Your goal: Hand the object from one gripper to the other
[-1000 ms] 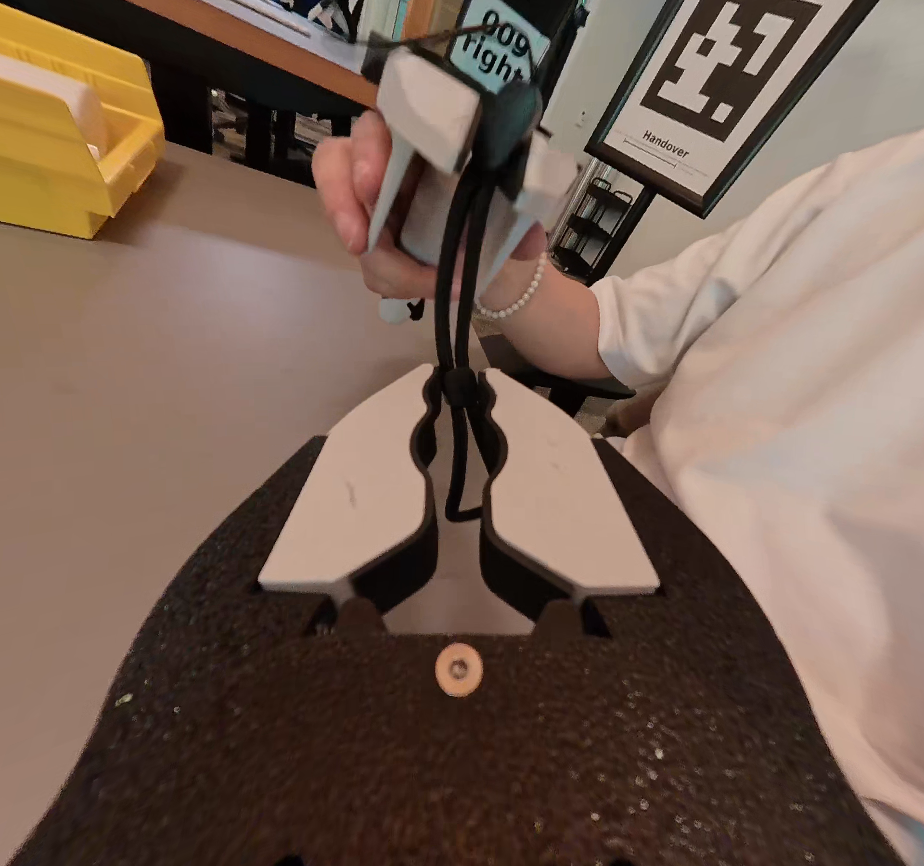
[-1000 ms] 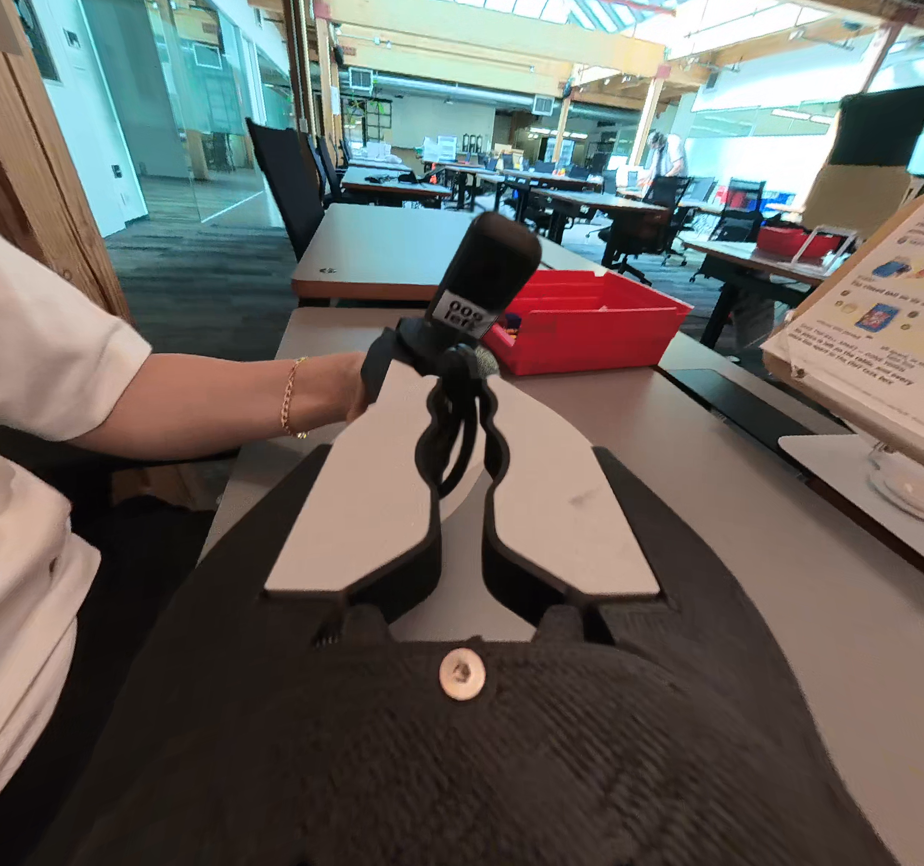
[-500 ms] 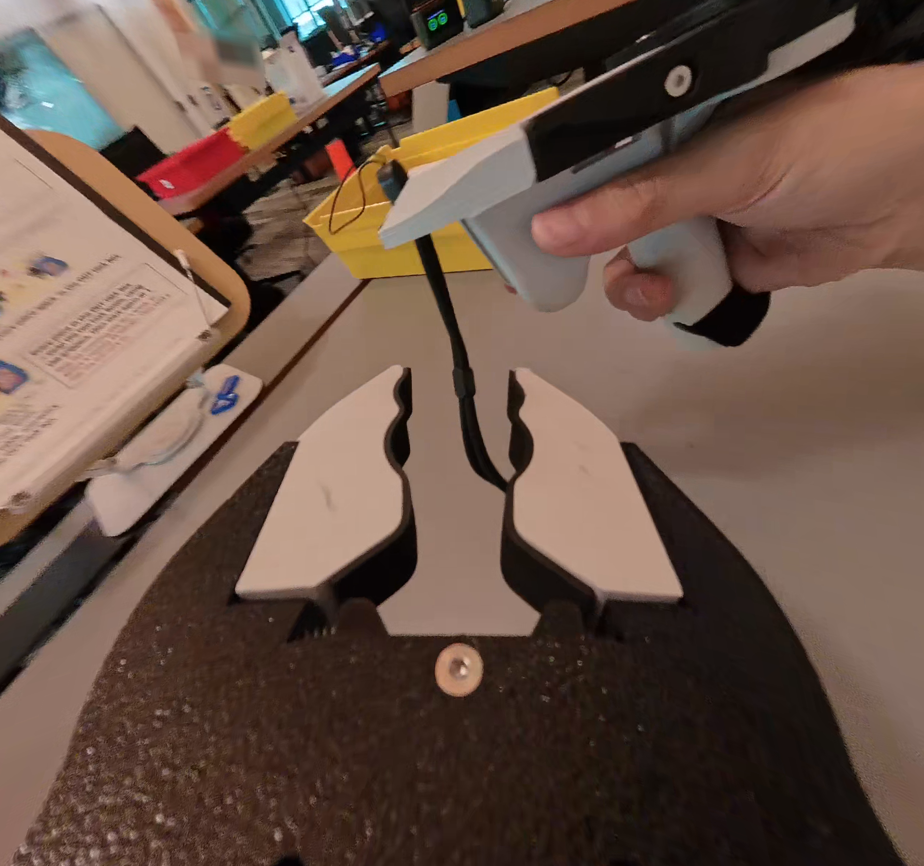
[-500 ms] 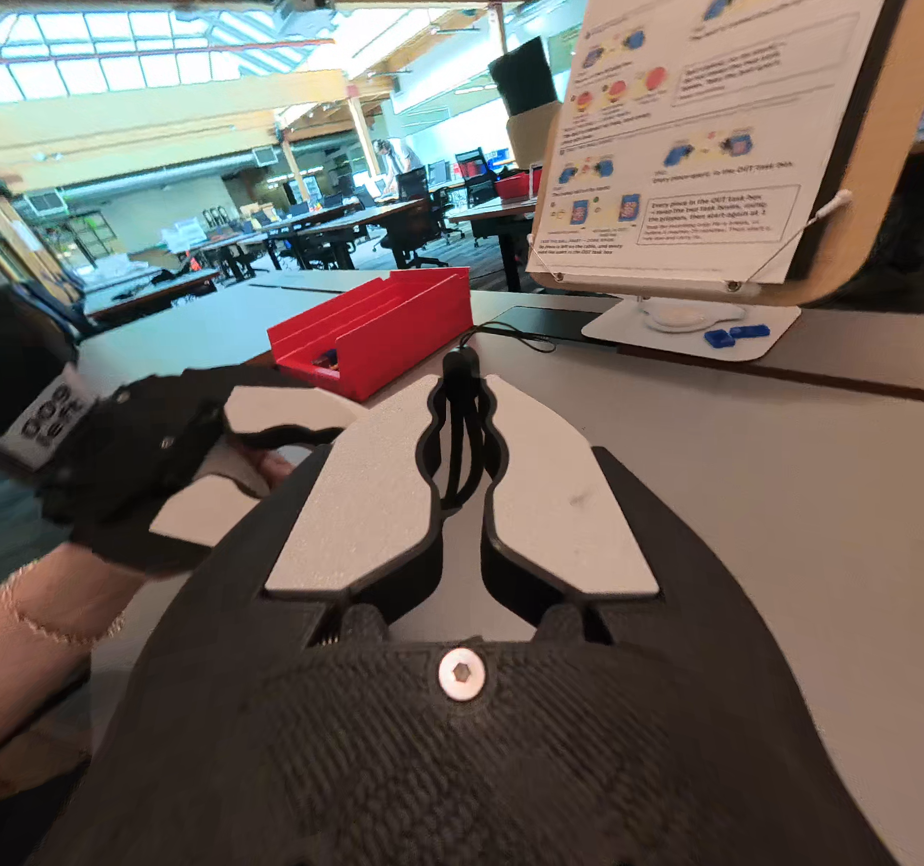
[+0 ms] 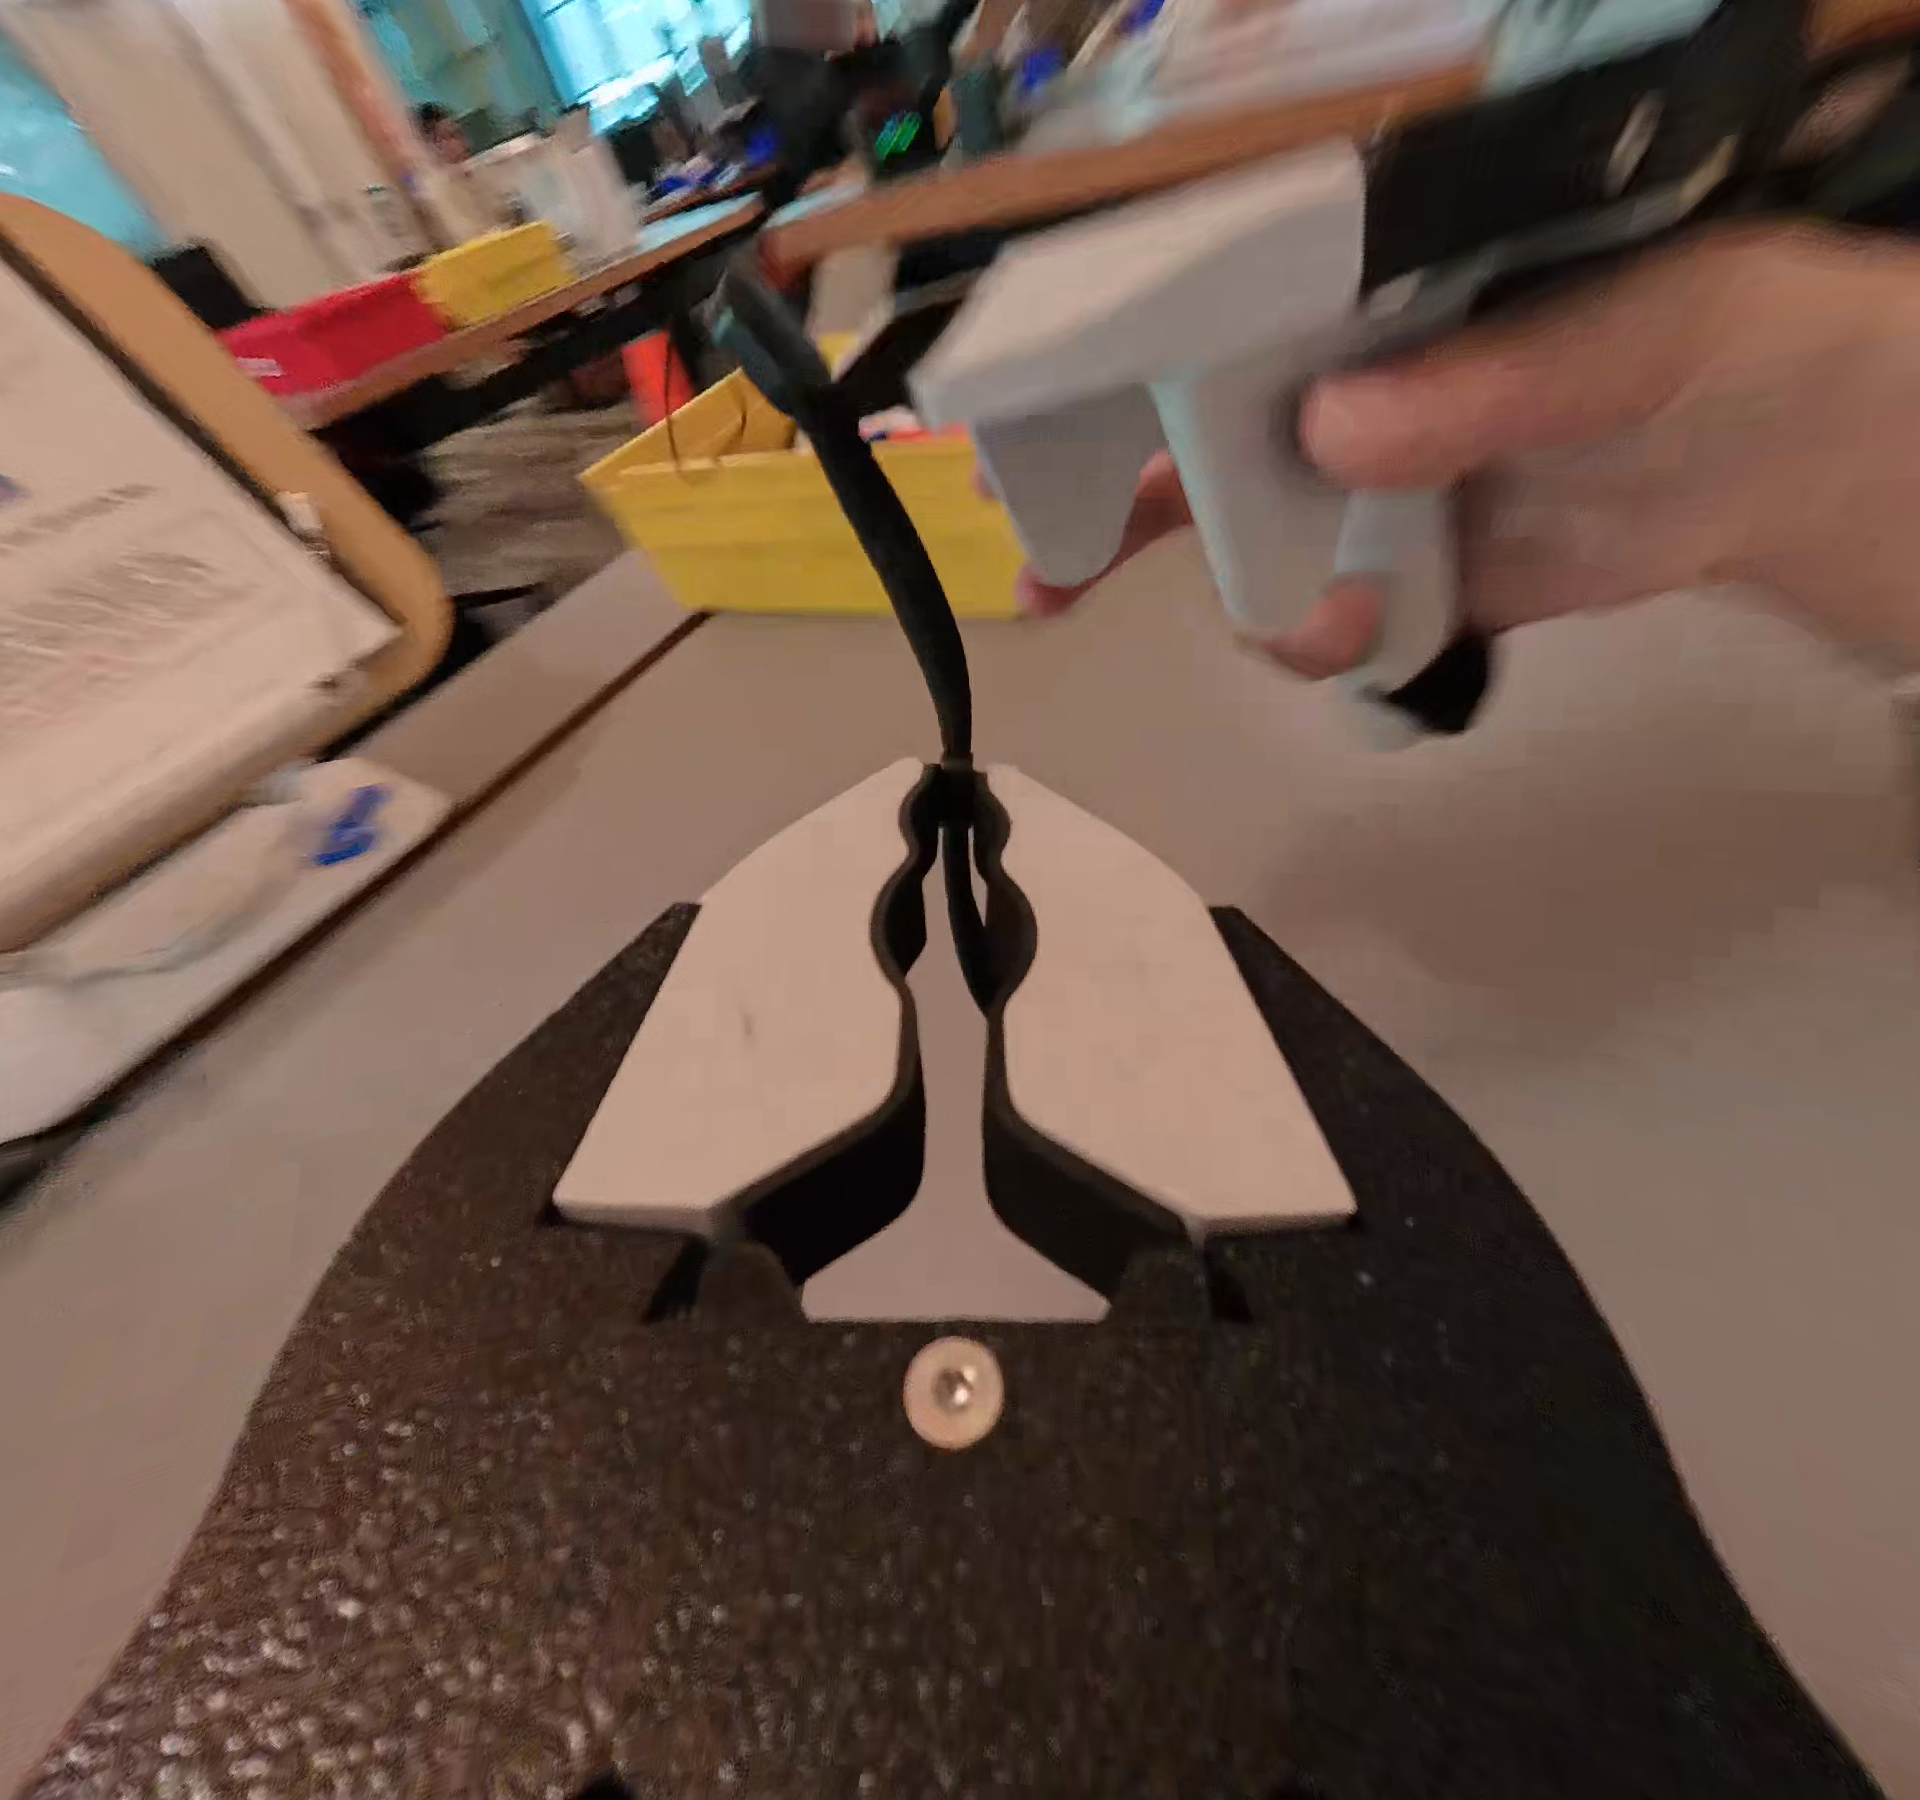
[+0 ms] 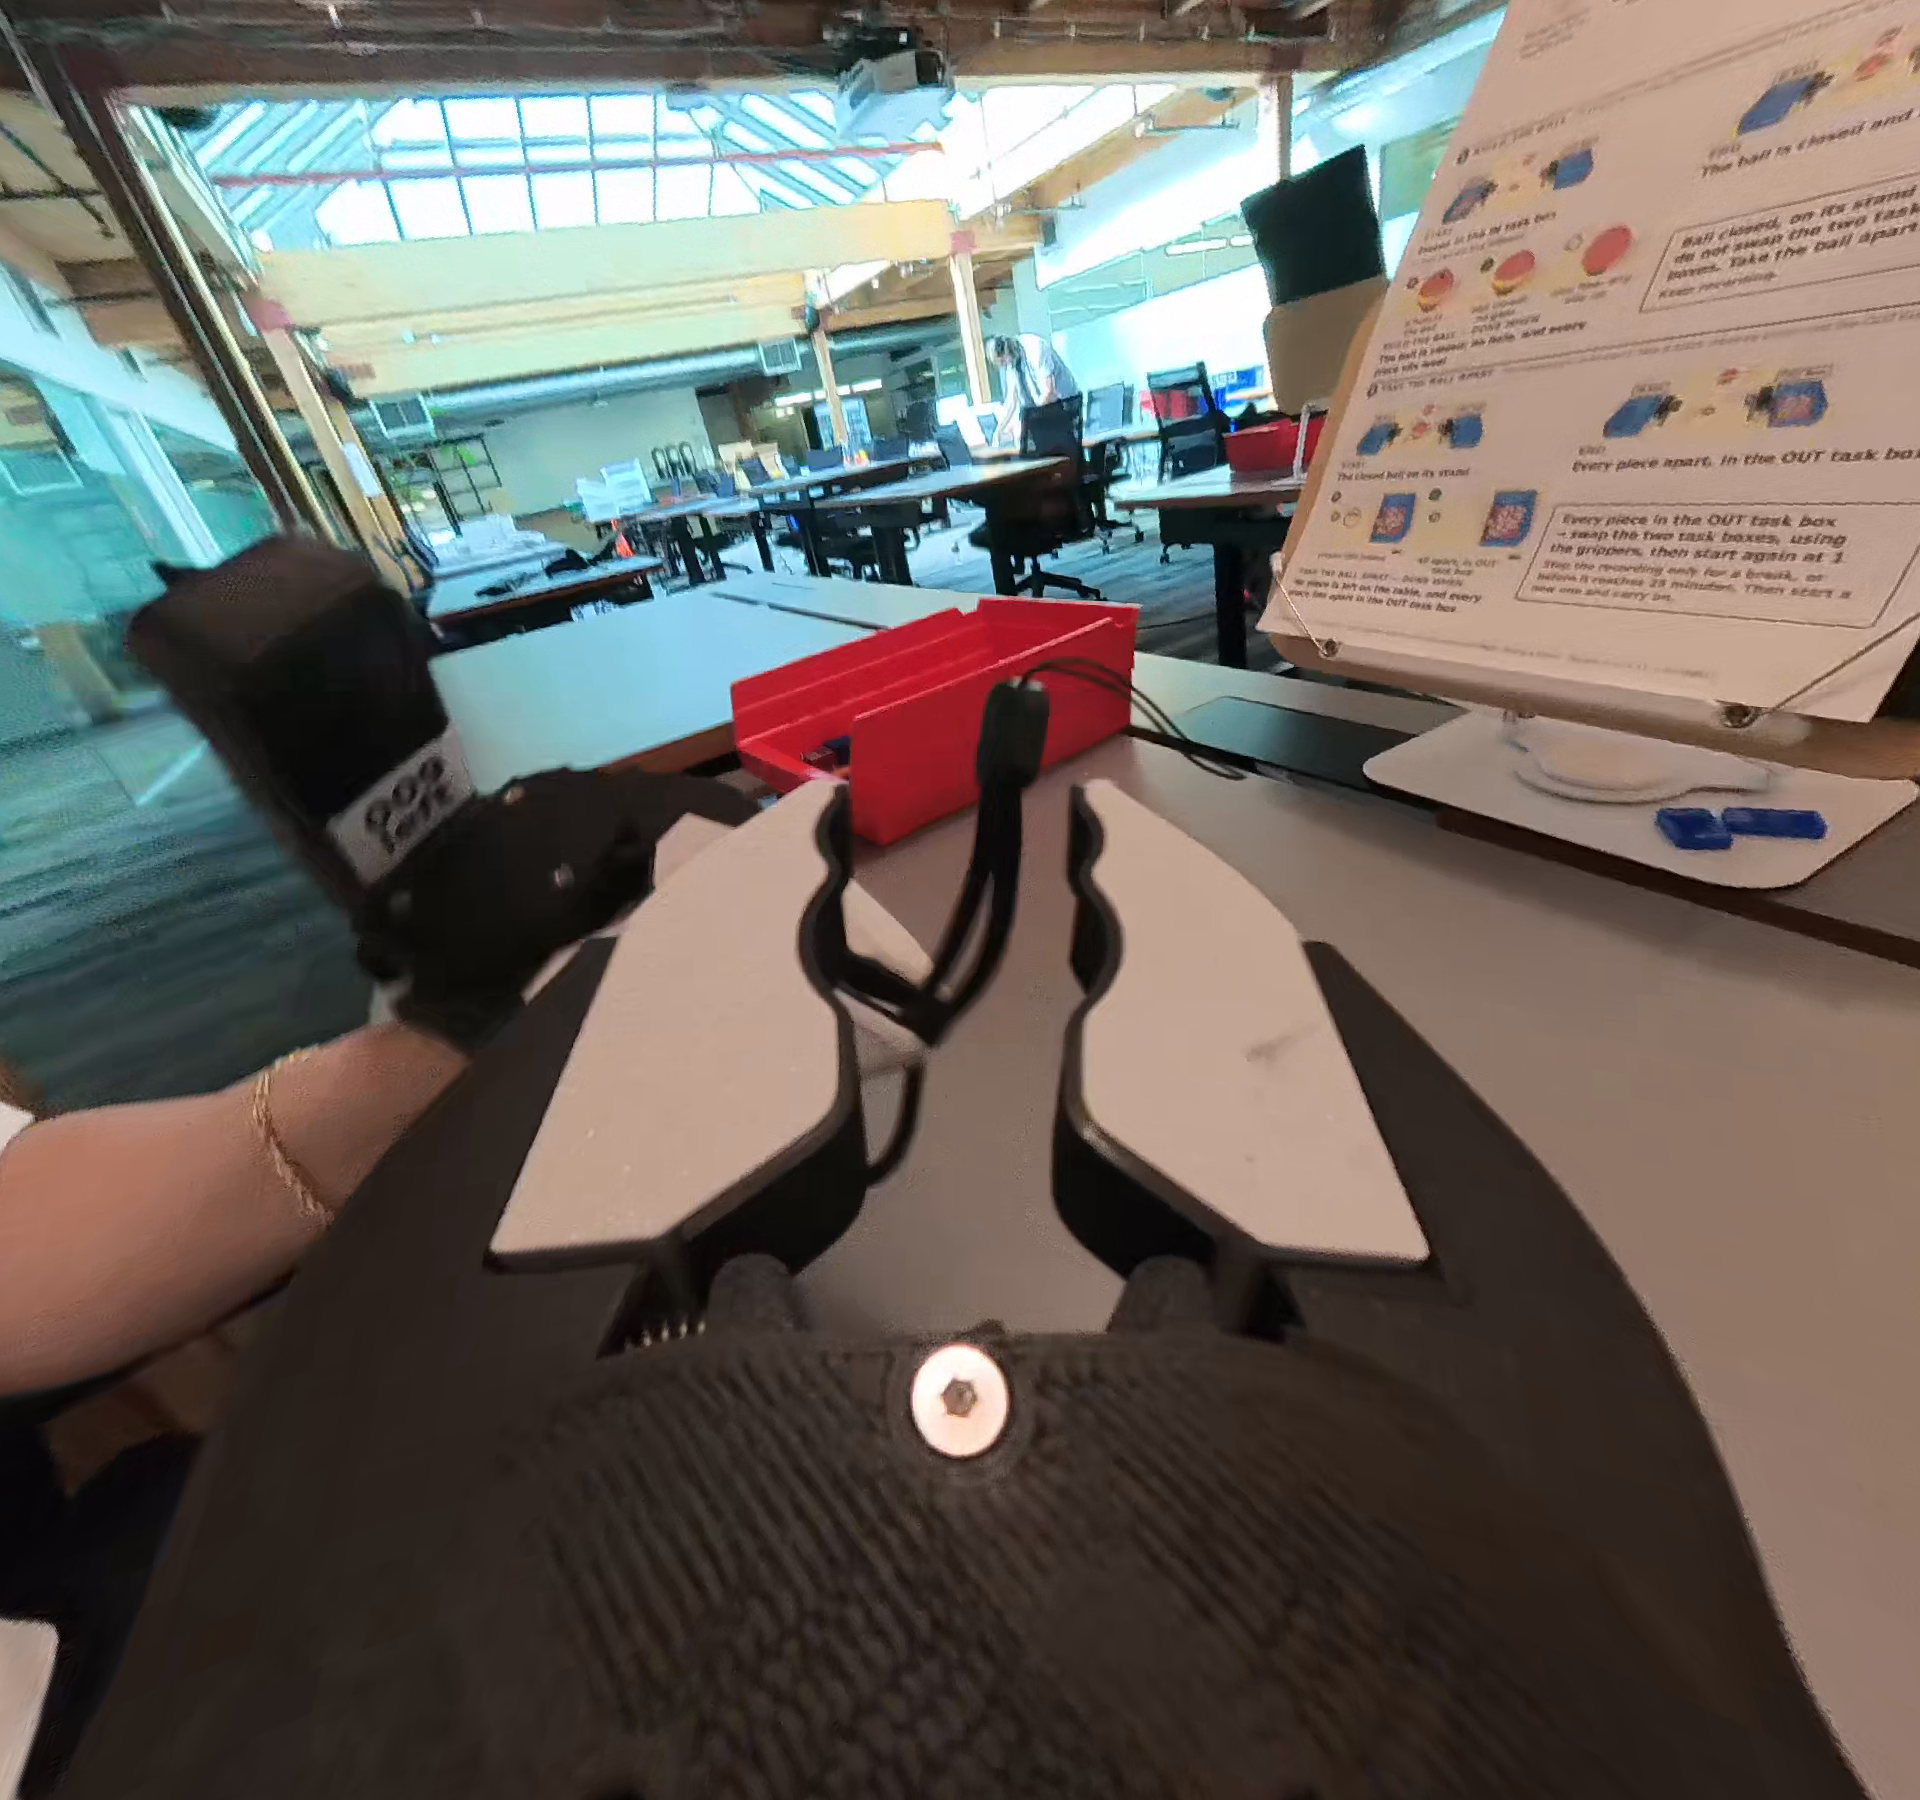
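Pinching black cord (image 5: 914, 597) at its fingertips, left tool (image 5: 954, 776); right tool (image 6: 951, 800) spread around it.

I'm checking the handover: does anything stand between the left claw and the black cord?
Nothing visible does. The left claw is shut directly on the black cord near its lower end; the right claw stands open around the cord's upper part.

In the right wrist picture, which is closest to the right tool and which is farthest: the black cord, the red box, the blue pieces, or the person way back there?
1. black cord, between the right tool fingers.
2. red box, just ahead on the table.
3. blue pieces, off to the right on the white stand base.
4. person, far back among the desks.
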Motion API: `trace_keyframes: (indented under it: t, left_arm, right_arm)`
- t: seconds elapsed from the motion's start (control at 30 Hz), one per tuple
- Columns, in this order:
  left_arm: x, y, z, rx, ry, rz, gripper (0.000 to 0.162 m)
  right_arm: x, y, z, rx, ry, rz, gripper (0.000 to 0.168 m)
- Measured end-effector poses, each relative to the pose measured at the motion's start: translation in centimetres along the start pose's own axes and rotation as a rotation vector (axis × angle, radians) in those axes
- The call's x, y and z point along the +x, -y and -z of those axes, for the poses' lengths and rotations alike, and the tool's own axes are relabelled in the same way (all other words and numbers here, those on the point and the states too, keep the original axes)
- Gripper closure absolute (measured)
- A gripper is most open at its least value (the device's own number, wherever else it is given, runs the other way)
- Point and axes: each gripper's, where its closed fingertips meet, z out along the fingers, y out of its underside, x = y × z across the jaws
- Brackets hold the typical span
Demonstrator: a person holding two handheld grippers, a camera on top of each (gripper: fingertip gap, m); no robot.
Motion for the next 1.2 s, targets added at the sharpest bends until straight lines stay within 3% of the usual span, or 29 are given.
trace_keyframes:
  t: [0.07, 0.2, 0.3, 0.47, 0.73, 0.87, 1.07, 1.2]
  left_arm:
    - [0.8, 1.4, 1.1, 0.138, -0.212, 0.168, 0.157]
    - [1.3, 3.7, 4.8, 0.418, -0.535, 0.321, 0.157]
    - [1.4, 4.1, 6.6, 0.538, -0.66, 0.361, 0.157]
    - [1.7, 4.3, 7.8, 0.633, -0.756, 0.389, 0.157]
    - [4.0, 4.1, 8.5, 0.634, -0.914, 0.381, 0.157]
    - [4.2, 4.4, 9.3, 0.657, -0.989, 0.417, 0.157]
    - [4.6, 4.9, 10.4, 0.683, -1.105, 0.474, 0.157]
    - [5.1, 4.7, 10.8, 0.677, -1.174, 0.494, 0.157]
  right_arm:
    - [0.3, -0.6, 0.5, -0.061, 0.048, -0.004, 0.114]
    - [-1.7, -1.9, 1.3, -0.145, 0.301, -0.252, 0.123]
    - [-3.6, -2.8, 1.5, -0.187, 0.481, -0.465, 0.127]
    - [-6.0, -3.8, 1.9, -0.251, 0.68, -0.645, 0.132]
    - [-6.0, -3.1, 0.3, -0.105, 0.711, -0.806, 0.125]
    - [-5.0, -2.4, 0.5, -0.029, 0.67, -0.699, 0.125]
    - [-5.1, -2.9, 1.0, 0.009, 0.583, -0.259, 0.118]
    - [-5.6, -2.8, 1.4, 0.015, 0.576, -0.094, 0.115]
